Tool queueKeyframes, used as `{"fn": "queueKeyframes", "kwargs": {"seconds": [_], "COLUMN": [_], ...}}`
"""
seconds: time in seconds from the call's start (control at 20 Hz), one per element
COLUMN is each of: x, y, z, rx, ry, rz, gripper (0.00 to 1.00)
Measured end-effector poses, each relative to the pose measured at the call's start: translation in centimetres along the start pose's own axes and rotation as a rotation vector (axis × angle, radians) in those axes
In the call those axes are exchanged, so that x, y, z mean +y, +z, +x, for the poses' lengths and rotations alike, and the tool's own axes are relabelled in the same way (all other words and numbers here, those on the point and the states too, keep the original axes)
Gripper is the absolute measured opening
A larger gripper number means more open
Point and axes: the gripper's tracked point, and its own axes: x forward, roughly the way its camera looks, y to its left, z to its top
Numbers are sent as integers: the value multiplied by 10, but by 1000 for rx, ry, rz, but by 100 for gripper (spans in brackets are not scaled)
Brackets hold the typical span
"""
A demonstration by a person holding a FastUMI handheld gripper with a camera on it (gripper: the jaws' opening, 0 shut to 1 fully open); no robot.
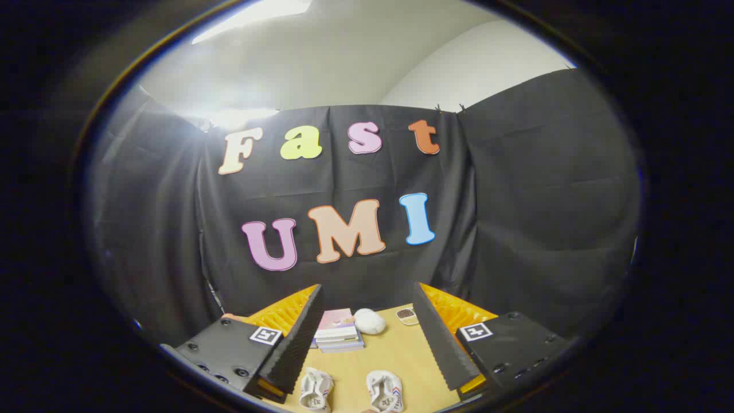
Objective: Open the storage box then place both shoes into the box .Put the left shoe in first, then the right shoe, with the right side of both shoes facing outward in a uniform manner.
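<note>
Shoes (351, 391) between parted jaws.

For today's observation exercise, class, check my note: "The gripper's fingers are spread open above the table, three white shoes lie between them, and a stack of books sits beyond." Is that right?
Not quite: the gripper view shows two white shoes, not three, one nearer the left finger and the other beside it. The rest stands: the gripper is spread open above the table, and the stack of books sits beyond the shoes.
</note>
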Motion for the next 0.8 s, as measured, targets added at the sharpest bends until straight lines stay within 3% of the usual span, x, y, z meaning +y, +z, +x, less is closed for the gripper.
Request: {"fn": "queueKeyframes", "kwargs": {"seconds": [0.8], "x": [15], "y": [2], "z": [-10], "rx": [3], "ry": [25], "rz": [-14], "gripper": [96]}}
